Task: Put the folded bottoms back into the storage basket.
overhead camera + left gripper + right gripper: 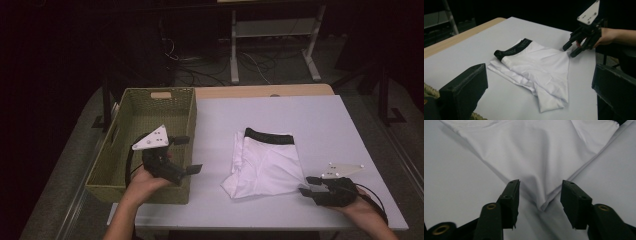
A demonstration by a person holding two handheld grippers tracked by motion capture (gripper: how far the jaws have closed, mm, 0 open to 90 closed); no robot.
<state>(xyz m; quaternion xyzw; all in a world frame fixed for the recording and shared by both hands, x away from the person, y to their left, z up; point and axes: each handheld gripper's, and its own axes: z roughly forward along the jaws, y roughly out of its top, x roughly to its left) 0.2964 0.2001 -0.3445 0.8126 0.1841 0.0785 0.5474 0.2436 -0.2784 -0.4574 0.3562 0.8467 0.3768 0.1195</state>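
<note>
White underwear (267,162) with a black waistband (268,136) lay folded near the middle of the counter (325,120). My right gripper (306,185) rested low at the garment's near right corner, its jaws apart with the corner of the cloth between them, the pads not pressing on it. My left gripper (188,155) hung over the right wall of the woven basket (125,125) at the counter's left, jaws wide apart and holding nothing, pointing toward the underwear.
</note>
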